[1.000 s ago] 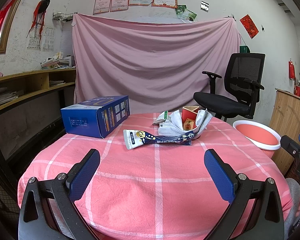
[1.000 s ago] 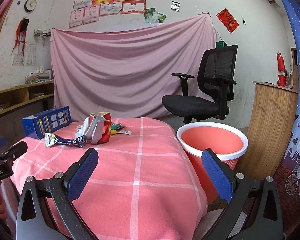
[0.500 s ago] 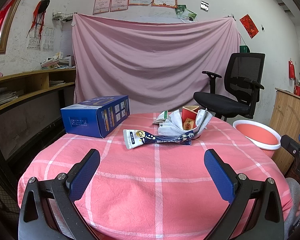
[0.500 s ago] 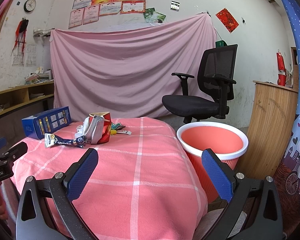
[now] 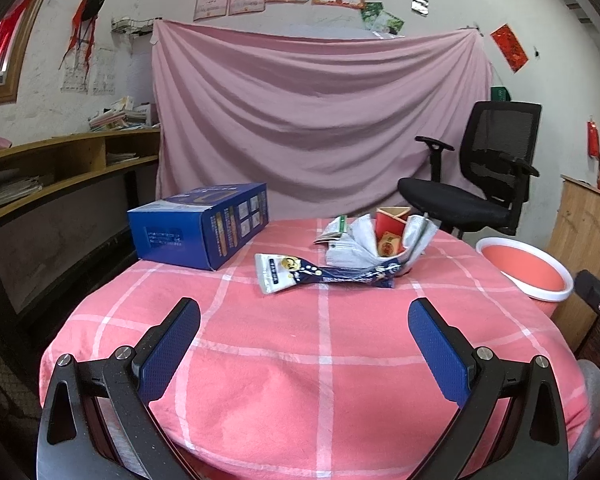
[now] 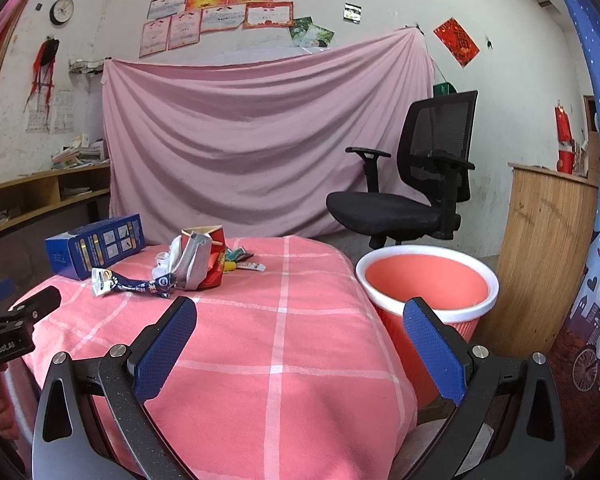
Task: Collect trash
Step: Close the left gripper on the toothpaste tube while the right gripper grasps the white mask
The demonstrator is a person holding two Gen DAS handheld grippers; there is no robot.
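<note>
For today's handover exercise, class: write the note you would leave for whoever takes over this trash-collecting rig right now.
Left gripper: open, empty, above the near table edge.
Right gripper: open, empty, nearer the bin.
Trash on the pink checked table: dark blue wrapper, silver wrappers, red carton, blue box.
Bin: beside the table, looks empty.
Done: nothing. Left: everything.

Bare tablecloth (image 5: 320,344) lies open up to the wrappers (image 5: 340,264); blue box (image 5: 204,232) blocks the left.
</note>
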